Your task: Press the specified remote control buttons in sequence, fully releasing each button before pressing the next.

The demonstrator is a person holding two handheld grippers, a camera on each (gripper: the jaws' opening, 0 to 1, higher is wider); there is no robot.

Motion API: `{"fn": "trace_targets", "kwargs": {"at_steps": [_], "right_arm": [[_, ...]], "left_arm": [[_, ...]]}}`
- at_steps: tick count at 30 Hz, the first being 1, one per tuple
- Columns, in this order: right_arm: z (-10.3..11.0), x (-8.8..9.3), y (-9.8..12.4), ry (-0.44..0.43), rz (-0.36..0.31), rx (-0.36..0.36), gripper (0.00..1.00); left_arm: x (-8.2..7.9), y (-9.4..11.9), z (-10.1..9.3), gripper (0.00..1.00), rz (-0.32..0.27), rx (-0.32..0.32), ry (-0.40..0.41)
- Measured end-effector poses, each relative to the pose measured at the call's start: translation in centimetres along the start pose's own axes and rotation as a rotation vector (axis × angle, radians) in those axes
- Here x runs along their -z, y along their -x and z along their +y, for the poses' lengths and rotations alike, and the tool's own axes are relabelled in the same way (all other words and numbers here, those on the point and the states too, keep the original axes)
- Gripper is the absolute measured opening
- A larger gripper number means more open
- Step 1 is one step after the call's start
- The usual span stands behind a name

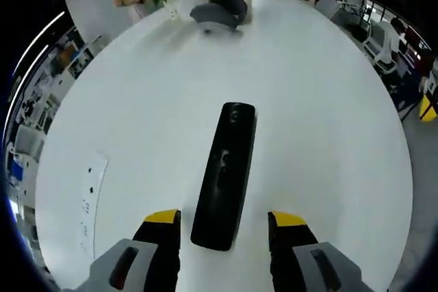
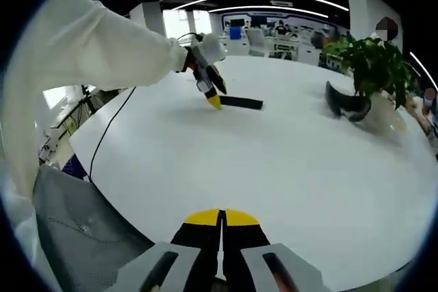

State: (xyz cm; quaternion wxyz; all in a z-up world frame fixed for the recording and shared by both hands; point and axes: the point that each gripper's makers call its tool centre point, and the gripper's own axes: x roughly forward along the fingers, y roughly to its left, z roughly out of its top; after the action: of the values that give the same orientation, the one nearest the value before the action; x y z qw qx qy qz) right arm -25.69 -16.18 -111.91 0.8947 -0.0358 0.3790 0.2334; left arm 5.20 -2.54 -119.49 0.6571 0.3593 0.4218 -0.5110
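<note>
The left gripper [image 1: 224,222], jaws spread, straddles the near end of the remote control [image 1: 224,176] mid-table [image 1: 328,100]; right gripper [image 2: 221,220] clenched empty near the edge; steady the remote, then press squarely, lift fully.

The round white table [image 1: 308,100] carries a black remote [image 1: 224,176], a potted plant [image 2: 373,66] and a paper sheet [image 1: 91,196].

Glossy black plastic remote [image 1: 224,176]; smooth white table [image 1: 321,114]
</note>
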Motion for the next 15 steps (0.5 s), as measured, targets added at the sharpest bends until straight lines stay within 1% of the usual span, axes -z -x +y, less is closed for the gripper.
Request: {"fn": "trace_targets", "kwargs": {"at_steps": [4,5,11,15], "right_arm": [[0.00,-0.01,0.00,0.003,0.000,0.002,0.00],[0.02,0.03,-0.02,0.002,0.003,0.001,0.00],[-0.02,-0.02,0.12,-0.004,-0.002,0.004,0.00],[-0.05,-0.07,0.19,0.002,-0.007,0.006,0.00]], "left_arm": [[0.00,-0.19,-0.83,0.44,0.029,0.066,0.002],[-0.02,-0.12,-0.66,0.44,0.030,0.053,-0.008],[0.12,0.05,-0.54,0.39,0.018,0.051,0.000],[0.06,0.14,-0.51,0.24,0.023,0.032,0.009]]}}
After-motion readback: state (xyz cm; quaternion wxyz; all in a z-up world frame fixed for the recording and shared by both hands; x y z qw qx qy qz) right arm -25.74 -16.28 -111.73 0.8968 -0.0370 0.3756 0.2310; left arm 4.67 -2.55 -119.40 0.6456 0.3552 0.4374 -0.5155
